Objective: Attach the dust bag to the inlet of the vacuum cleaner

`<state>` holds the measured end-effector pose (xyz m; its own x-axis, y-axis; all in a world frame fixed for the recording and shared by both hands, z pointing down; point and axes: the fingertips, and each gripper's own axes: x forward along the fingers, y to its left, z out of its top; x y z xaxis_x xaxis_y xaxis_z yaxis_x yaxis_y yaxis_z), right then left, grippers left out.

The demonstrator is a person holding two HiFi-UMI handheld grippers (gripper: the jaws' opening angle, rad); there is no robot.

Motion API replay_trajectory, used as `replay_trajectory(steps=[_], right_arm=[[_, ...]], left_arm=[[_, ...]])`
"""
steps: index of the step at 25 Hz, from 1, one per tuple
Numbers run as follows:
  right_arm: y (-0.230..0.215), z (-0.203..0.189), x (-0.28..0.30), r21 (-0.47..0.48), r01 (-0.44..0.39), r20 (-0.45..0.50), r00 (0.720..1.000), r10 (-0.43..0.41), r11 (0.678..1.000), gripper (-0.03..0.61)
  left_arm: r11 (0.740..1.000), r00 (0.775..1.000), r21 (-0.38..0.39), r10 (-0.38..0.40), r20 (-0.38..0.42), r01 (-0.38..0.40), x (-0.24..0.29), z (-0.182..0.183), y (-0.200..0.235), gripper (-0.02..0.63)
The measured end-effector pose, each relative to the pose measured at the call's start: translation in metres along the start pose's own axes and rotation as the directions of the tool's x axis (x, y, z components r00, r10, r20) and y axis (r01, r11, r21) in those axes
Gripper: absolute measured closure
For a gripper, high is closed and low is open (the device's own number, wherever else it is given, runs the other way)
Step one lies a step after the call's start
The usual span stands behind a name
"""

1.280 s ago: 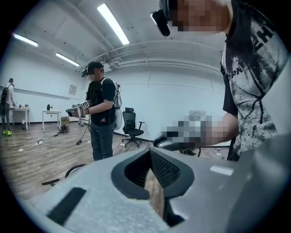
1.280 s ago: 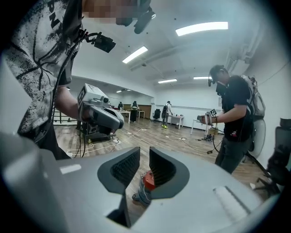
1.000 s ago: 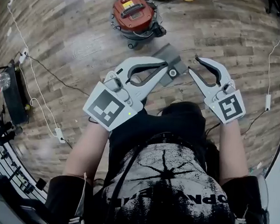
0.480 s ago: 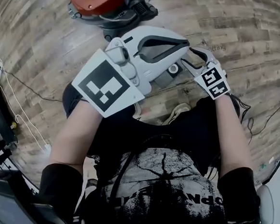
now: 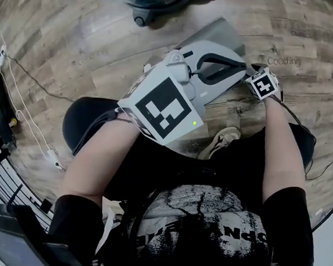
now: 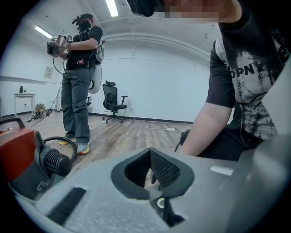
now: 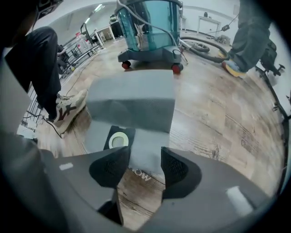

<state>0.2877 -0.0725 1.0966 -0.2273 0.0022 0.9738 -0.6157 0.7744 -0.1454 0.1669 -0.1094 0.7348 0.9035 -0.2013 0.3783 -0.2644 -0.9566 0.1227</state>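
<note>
- Fingers (image 7: 109,167) of the right gripper (image 7: 144,164) are released and stand wide apart. They have just been opening, and neither one presses on anything.
- Through their gap shows the near edge of the grey dust bag (image 7: 132,102), which lies flat on the wooden floor (image 7: 218,118) just beyond the fingertips.
- The bag's dark collar (image 7: 119,139), with a pale round hole, sits just past the left-hand finger.
- Beyond the far end of the bag from these fingers stands the vacuum cleaner (image 7: 150,22) on its casters. Its inlet cannot be made out.
- A shoe (image 7: 68,107) rests on the floor, off to the left of the right fingers.
- The left gripper (image 6: 151,172) has its fingers clenched together with nothing between them.
- Left of those fingers and near them is a red housing (image 6: 16,145) with a black ribbed knob.
- Far beyond them a second person (image 6: 79,68) stands, with an office chair (image 6: 111,102) behind.
</note>
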Motion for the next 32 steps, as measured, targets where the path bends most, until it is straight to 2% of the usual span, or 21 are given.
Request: replay_trajectory(steps=[6, 14, 17, 19, 22, 24, 28, 32], right_arm=[[-0.010, -0.020, 0.029, 0.052, 0.020, -0.055, 0.998, -0.017, 0.998, 0.327], [0.013, -0.043, 0.069, 0.132, -0.091, -0.109, 0.988, 0.105, 0.987, 0.291], [0.013, -0.039, 0.072, 0.142, -0.082, -0.081, 0.992, 0.094, 0.986, 0.302], [0.017, -0.037, 0.073, 0.139, -0.071, -0.084, 0.993, 0.083, 0.988, 0.344], [-0.002, -0.049, 0.065, 0.063, 0.049, -0.158, 0.987, -0.038, 0.997, 0.448], [-0.003, -0.048, 0.064, 0.051, 0.048, -0.161, 0.986, -0.039, 0.998, 0.523], [0.001, -0.047, 0.062, 0.054, 0.035, -0.172, 0.985, -0.026, 0.998, 0.552], [0.011, -0.029, 0.065, 0.106, -0.056, -0.060, 0.996, 0.062, 0.993, 0.561]], left_arm=[[0.996, 0.997, -0.042, 0.071, -0.031, -0.072, 0.007, -0.023, -0.005, 0.609], [0.975, 0.988, -0.166, 0.142, -0.057, -0.150, 0.013, -0.052, 0.003, 0.609], [0.964, 0.988, -0.216, 0.142, -0.060, -0.152, 0.014, -0.062, 0.005, 0.609], [0.957, 0.986, -0.240, 0.146, -0.079, -0.161, 0.013, -0.070, 0.007, 0.609], [0.956, 0.985, -0.244, 0.147, -0.087, -0.165, 0.015, -0.071, 0.008, 0.609], [0.958, 0.986, -0.239, 0.145, -0.082, -0.161, 0.016, -0.068, 0.008, 0.609], [0.956, 0.985, -0.241, 0.150, -0.088, -0.167, 0.012, -0.072, 0.009, 0.609], [0.957, 0.985, -0.237, 0.153, -0.078, -0.168, 0.013, -0.070, 0.011, 0.609]])
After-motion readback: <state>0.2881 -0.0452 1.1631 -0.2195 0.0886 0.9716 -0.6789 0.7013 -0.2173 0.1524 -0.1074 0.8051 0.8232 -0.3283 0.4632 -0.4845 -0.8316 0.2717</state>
